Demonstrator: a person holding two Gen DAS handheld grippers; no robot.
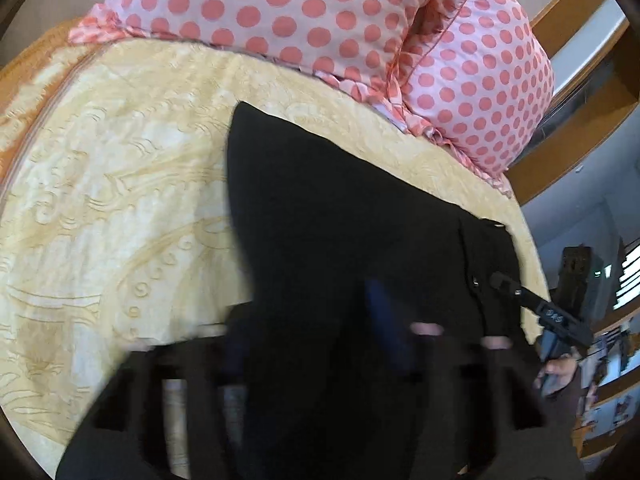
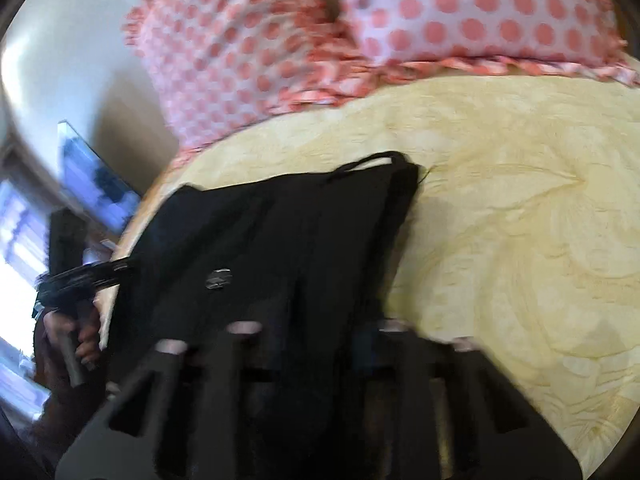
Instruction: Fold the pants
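Observation:
Black pants point(image 1: 344, 208) lie on a yellow patterned bedspread point(image 1: 120, 184), and also show in the right wrist view point(image 2: 280, 232) with a metal button point(image 2: 218, 278) near the waistband. My left gripper point(image 1: 316, 344) is low over the near edge of the pants, with black cloth between its fingers; motion blur hides the jaws. My right gripper point(image 2: 312, 344) is over the waist end, also blurred, with cloth between its fingers. Each gripper shows in the other's view, the right one point(image 1: 520, 296) at the bed's edge, the left one point(image 2: 80, 280) at the left.
Pink pillows with coral polka dots point(image 1: 320, 16) lie at the head of the bed, just beyond the pants. The bed's edge runs close by the pants on the side toward wooden shelves point(image 1: 608, 320). A bright window point(image 2: 24, 248) is at the left.

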